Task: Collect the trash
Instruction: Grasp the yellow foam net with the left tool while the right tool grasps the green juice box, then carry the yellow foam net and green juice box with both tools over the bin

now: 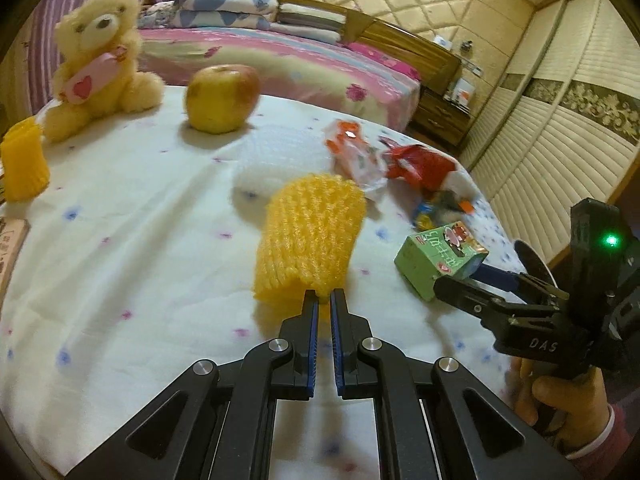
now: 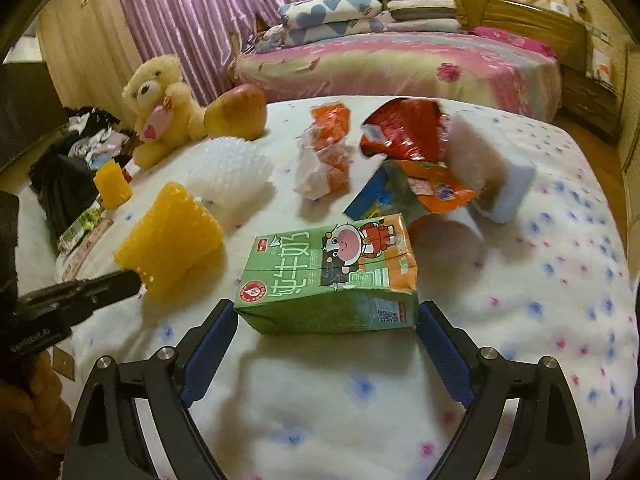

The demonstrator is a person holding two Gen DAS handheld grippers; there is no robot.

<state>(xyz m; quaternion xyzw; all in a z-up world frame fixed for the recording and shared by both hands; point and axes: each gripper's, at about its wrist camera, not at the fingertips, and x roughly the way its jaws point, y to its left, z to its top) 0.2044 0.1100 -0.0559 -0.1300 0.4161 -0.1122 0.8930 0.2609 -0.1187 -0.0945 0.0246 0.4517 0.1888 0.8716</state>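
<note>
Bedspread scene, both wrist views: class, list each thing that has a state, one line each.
left gripper: shut on yellow foam net
right gripper: open, astride milk carton
milk carton: lying flat, dented
red snack bag: torn open
apple: whole, upright
teddy bear: sitting upright

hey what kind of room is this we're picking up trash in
Most likely a bedroom: a made bed with folded quilts stacked on it, purple curtains behind, and a louvred wardrobe along one wall.
</note>
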